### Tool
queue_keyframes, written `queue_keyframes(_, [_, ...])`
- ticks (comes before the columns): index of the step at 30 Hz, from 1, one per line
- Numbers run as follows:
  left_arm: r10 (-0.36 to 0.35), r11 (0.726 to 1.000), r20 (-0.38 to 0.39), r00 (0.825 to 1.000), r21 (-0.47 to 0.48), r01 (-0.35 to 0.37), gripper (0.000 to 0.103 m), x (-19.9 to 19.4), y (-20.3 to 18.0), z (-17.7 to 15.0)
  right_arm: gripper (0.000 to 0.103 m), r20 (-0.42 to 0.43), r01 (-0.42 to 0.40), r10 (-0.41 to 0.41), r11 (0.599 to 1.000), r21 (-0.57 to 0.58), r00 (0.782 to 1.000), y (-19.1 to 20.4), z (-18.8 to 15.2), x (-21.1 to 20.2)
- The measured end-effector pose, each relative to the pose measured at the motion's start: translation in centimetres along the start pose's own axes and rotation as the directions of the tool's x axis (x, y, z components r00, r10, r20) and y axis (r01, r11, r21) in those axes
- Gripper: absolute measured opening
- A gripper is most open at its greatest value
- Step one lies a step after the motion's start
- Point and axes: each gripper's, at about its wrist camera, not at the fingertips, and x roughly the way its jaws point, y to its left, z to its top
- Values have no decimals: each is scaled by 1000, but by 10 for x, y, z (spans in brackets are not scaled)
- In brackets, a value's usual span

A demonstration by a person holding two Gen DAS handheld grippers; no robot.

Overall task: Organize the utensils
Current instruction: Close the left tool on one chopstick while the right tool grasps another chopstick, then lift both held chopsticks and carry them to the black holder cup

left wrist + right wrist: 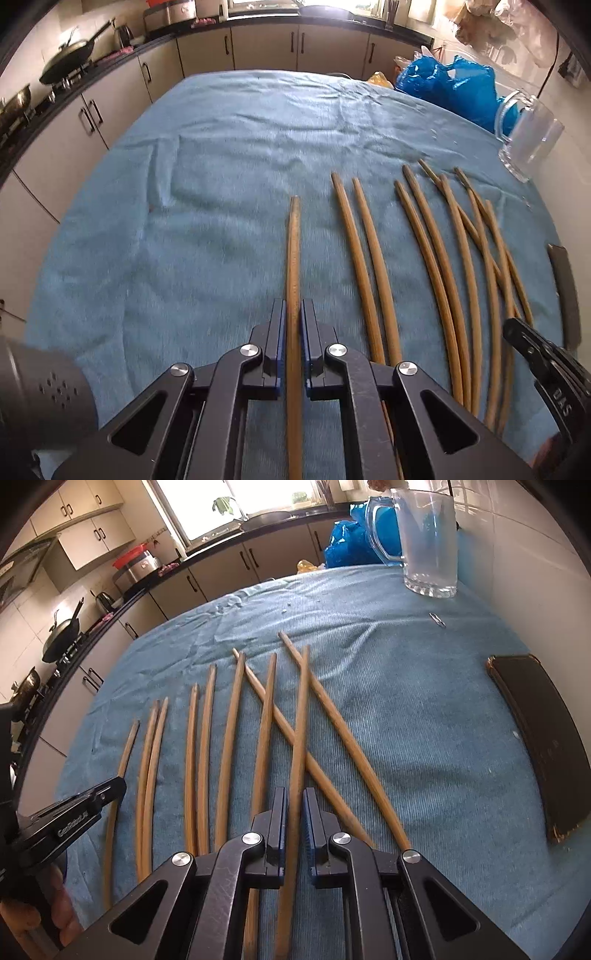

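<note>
Nine long brown wooden chopsticks (232,716) lie on the blue cloth surface (406,720), with one clear glass mug (430,542). The left hand-held gripper (293,314) pinches the far-left brown chopstick (293,251). The right hand-held gripper (294,801) pinches a crossing brown chopstick (301,716).

Wooden chopsticks (232,720): 9, laid on the towel-covered table (406,701).
Glass mug (430,542): 1.
Dark phone (543,738): 1.
Blue plastic bag (447,86): 1.
Small metal clip (437,620): 1.
Hand-held gripper: 2, left (293,314) and right (294,801).

You are looking at a table under a wrinkled blue cloth (424,720), wooden chopsticks (236,720) lying fanned across its near side, a glass mug (430,542) standing far right, a dark flat case (539,738) lying at right.
</note>
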Motion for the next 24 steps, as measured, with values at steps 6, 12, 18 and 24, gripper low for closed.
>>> queue_keyframes(6, [-110, 994, -49, 993, 0, 110, 7, -27, 13, -52, 8, -79, -41, 42, 999, 9, 996, -12, -38, -27])
queue_keyframes(12, [-197, 979, -99, 975, 34, 201, 7, -53, 22, -102, 9, -142, -71, 75, 997, 35, 987, -35, -85, -62])
queue_keyframes(18, [-216, 972, -128, 968, 70, 226, 8, -69, 23, -110, 30, -134, -31, 30, 1000, -4, 991, -37, -86, -74])
queue_keyframes(24, [-177, 980, -122, 977, 74, 187, 9, -61, 15, -94, 43, -151, 19, -30, 997, -72, 988, -28, -64, -57])
